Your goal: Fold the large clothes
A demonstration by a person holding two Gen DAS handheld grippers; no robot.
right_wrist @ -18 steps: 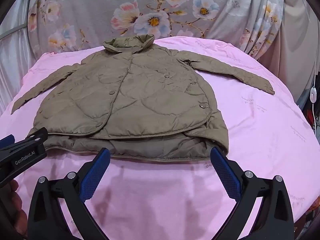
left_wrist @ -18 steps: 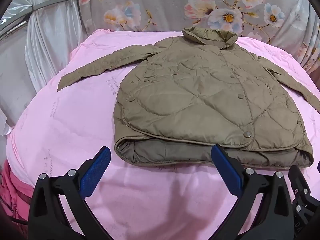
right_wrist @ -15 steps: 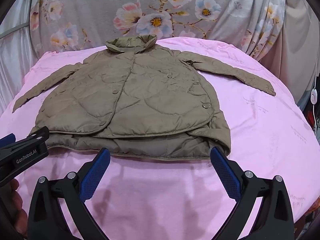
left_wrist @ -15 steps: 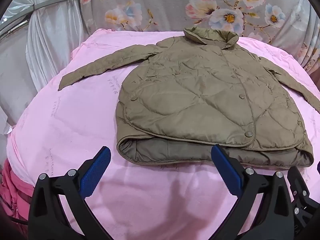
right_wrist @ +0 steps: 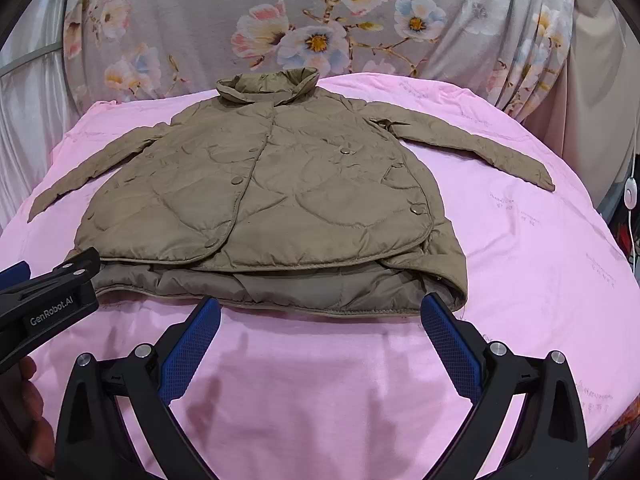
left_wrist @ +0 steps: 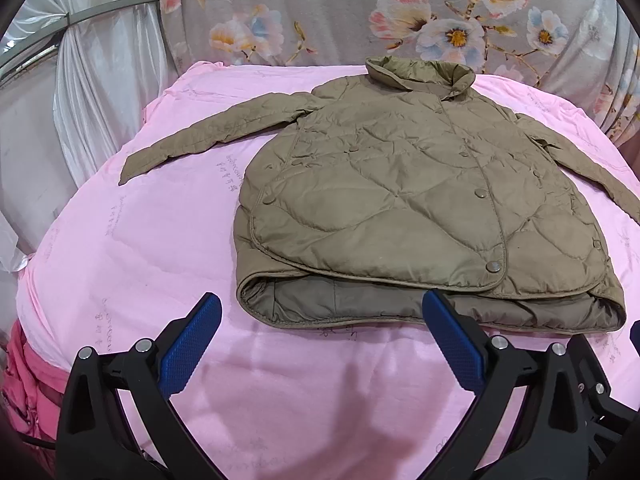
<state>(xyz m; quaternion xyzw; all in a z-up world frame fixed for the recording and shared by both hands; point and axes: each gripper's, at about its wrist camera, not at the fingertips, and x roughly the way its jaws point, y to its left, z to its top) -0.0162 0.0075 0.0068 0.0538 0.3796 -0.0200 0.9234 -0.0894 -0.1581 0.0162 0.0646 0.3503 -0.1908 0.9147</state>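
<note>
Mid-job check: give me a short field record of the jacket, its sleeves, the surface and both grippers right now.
garment: olive quilted jacket, front up, snaps closed, collar at the far end
sleeves: both spread out sideways, unfolded
hem: nearest the grippers, back layer showing below the front panel
surface: pink sheet
backdrop: floral fabric
left gripper: jaws open, empty, short of the hem
right gripper: jaws open, empty, short of the hem
fold progress: none visible yet
</note>
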